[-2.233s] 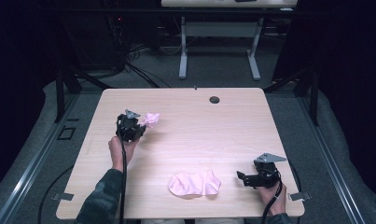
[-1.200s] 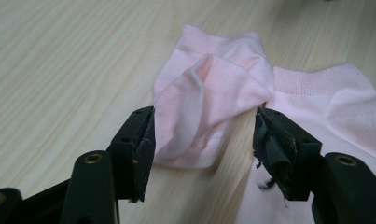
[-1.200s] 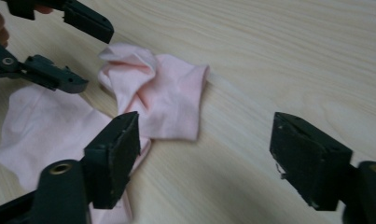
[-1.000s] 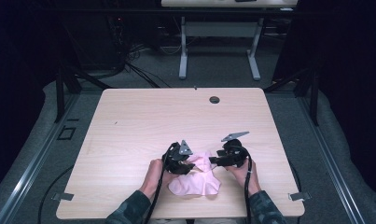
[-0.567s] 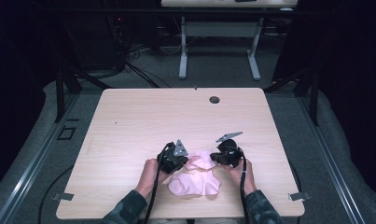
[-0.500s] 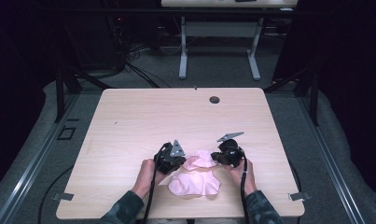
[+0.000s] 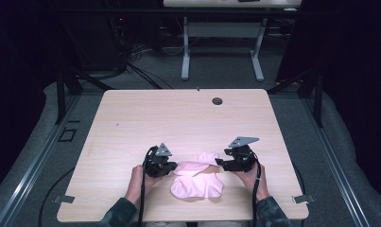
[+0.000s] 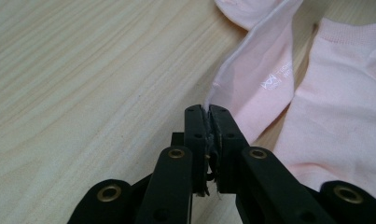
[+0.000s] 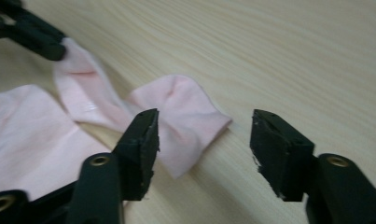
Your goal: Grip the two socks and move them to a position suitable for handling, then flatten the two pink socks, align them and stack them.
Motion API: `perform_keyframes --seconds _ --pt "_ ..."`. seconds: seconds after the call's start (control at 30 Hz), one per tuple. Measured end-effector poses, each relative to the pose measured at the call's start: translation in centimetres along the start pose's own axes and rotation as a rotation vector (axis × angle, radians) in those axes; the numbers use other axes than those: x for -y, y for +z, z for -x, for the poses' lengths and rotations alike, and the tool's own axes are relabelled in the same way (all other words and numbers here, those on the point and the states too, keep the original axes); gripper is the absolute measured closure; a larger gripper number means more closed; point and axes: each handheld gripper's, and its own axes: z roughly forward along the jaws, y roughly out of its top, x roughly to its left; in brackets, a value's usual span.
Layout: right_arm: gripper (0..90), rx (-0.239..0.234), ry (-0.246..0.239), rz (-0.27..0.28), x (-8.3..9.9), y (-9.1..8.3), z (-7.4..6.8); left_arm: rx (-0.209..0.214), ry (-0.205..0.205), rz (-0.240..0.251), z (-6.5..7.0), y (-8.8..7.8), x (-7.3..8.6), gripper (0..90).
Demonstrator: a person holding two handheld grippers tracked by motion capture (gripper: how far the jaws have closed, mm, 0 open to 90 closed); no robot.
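- The pale pink soft fabric sock [image 7: 194, 166] is lying stretched between your two hands near the front edge of the light wood-grain rectangular table [image 7: 178, 118] in the high view, with its far end resting on the tabletop and its near end lifted toward your left hand.
- A second pale pink sock, lying flat [image 7: 197, 187], is spreading just in front of the first and partly under it.
- Your left gripper [image 7: 168, 166] is sitting at the left end of the stretched sock, and your right gripper [image 7: 221, 162] is sitting just beside its right end, both carrying grey three-cornered plates.
- A small dark round grommet [image 7: 217, 100] is sitting well apart near the table's far edge.
- In the left gripper view, your left gripper [image 8: 209, 111] is pinching the thin edge of the stretched sock [image 8: 262, 74], its jaws pressed tight together on the cloth, which is rising away from the tips.
- The flat sock [image 8: 339, 116] is lying beside it on the wood.
- In the right gripper view, your right gripper [image 9: 204, 135] is standing with its jaws spread wide and holding nothing.
- The folded end of the stretched sock [image 9: 185, 121] is lying on the table partly between those jaws, nearer one of them.
- Your left gripper [image 9: 31, 32] is clamping the sock's far end at the upper corner.
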Motion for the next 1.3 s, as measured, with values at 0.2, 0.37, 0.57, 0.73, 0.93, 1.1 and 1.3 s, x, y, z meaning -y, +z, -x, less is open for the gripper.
perform_keyframes --seconds 0.2,0.37,0.57,0.73,0.93,1.1,1.3 --pt "38.4 -0.004 -0.153 -0.057 0.5 0.6 -1.4 -0.003 -0.023 0.016 -0.2 0.1 0.2 85.6" --pt "68.0 0.011 -0.244 -0.089 1.1 2.4 -1.3 0.001 -0.034 0.025 -0.4 0.1 0.4 87.4" --pt "85.3 -0.003 -0.228 -0.026 0.5 1.1 -1.1 -0.001 -0.041 0.066 0.0 -0.8 0.0 89.0" --pt "85.1 -0.054 -0.17 -0.015 -1.7 -2.9 -1.6 0.035 -0.047 0.131 0.9 -3.3 -1.3 89.1" --pt "85.0 -0.121 -0.097 -0.097 -2.7 -6.9 -3.1 0.109 -0.065 0.124 3.4 -6.4 -1.3 89.0" --pt "84.8 -0.218 -0.029 -0.209 -2.1 -8.7 -4.5 0.17 -0.089 0.026 5.4 -6.7 0.7 89.0" --pt "72.8 -0.308 0.057 -0.319 -2.2 -3.8 -3.3 0.161 -0.179 -0.038 3.3 -4.2 2.7 88.8"
